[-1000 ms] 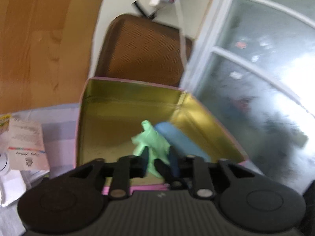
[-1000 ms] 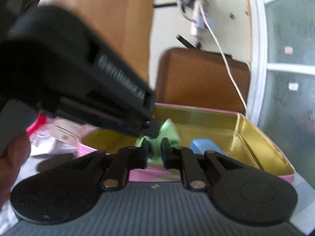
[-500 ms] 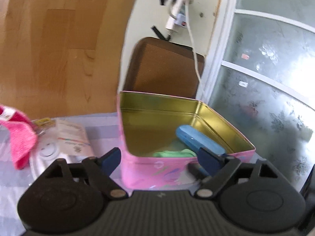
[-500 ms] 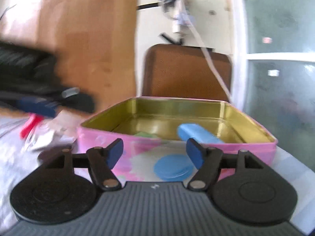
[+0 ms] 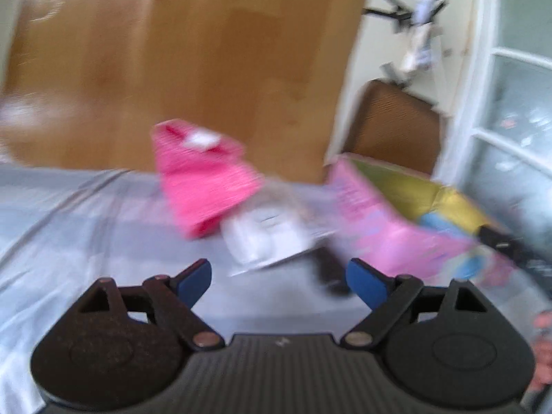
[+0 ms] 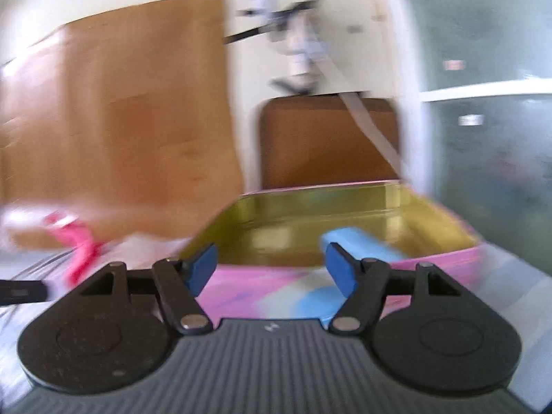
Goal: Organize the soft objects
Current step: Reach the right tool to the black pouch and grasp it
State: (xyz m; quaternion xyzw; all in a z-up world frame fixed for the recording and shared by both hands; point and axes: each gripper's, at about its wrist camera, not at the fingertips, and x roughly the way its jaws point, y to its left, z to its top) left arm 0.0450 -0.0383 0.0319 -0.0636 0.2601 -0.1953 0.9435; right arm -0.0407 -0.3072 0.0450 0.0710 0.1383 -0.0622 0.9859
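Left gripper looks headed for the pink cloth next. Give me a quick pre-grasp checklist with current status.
1. Left gripper open and empty: ok.
2. Right gripper open and empty: ok.
3. Pink cloth in the left view, ahead of the fingers on the grey sheet: ok.
4. Cloth free of the white packet beside it: cannot tell, edges blur together.
5. Pink tin open, room beside the blue item: ok.
6. Image sharp enough to aim: not ok, both views motion-blurred.
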